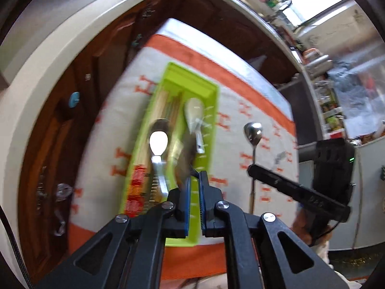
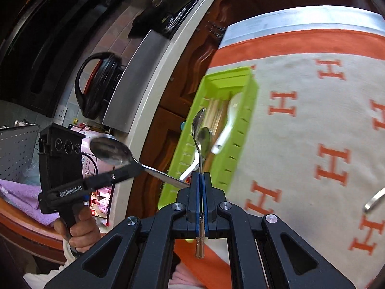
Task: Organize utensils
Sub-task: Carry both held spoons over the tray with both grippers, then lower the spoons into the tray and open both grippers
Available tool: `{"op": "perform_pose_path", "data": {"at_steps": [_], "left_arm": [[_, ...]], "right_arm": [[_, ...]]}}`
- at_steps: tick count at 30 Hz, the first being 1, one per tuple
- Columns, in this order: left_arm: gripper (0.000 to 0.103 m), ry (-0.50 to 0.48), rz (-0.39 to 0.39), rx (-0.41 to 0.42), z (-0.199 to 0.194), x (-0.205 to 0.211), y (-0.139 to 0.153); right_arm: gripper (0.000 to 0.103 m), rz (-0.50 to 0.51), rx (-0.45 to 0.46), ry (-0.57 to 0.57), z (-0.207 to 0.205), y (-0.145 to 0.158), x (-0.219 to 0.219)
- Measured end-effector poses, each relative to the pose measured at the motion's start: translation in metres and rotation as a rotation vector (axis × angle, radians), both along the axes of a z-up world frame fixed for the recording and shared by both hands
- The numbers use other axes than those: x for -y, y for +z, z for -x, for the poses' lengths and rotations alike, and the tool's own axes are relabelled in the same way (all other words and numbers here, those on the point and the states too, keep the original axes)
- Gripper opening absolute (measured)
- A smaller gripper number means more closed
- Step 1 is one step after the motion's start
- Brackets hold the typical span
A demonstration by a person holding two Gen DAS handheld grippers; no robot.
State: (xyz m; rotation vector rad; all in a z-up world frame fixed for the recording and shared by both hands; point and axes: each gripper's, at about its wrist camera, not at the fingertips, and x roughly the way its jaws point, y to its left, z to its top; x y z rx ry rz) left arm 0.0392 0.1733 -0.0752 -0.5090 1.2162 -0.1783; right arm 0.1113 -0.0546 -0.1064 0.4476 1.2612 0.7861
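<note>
A lime green utensil tray [image 1: 211, 91] [image 2: 243, 130] lies on a cream and orange cloth [image 1: 240, 89] [image 2: 300, 125]. It holds wooden chopsticks [image 1: 158, 110], a white ceramic spoon [image 1: 195, 115] [image 2: 228, 125] and a small metal spoon [image 2: 204, 139]. My left gripper [image 1: 195, 178] [image 2: 134, 168] is shut on a large metal spoon [image 1: 158, 142] [image 2: 110, 151] above the tray. My right gripper [image 2: 200, 175] [image 1: 252, 168] is shut on a thin metal spoon [image 2: 198, 125] [image 1: 252, 130], held upright over the cloth beside the tray.
Dark wooden cabinet doors [image 1: 79, 110] with a turquoise knob [image 1: 74, 99] stand behind the cloth under a pale counter edge [image 1: 60, 48]. A metal utensil end [image 2: 374, 201] lies on the cloth at right. A black pot [image 2: 98, 84] sits on the counter.
</note>
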Motion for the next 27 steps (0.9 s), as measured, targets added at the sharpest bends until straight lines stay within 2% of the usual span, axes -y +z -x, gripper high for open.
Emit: {"op": "perform_pose_path", "data": {"at_steps": [3,7,12,17,20,27], "left_arm": [[0.002,0.02,-0.037,-0.025,-0.01,-0.011,-0.018],[0.002,0.026,-0.058,0.017,-0.033,-0.013,-0.027],[0.002,0.0,-0.05,-0.001,-0.056,-0.005,-0.043],[0.002,-0.009,-0.041,-0.018,-0.053,-0.001,-0.059],[0.002,-0.008,-0.024,-0.039,-0.046,-0.002,-0.07],[0.002,0.015,0.006,-0.036,-0.032,-0.009,-0.076]], "right_arm": [[0.002,0.033,-0.032,0.005,-0.012,-0.009,-0.036],[0.002,0.123,-0.044,0.0,-0.028,-0.025,-0.071],[0.002,0.25,-0.027,0.002,-0.042,-0.038,-0.092],[0.004,0.344,-0.05,0.034,-0.041,-0.053,-0.093],[0.005,0.36,-0.06,0.049,-0.04,-0.054,-0.094],[0.007,0.319,-0.198,0.06,-0.037,-0.072,-0.101]]}}
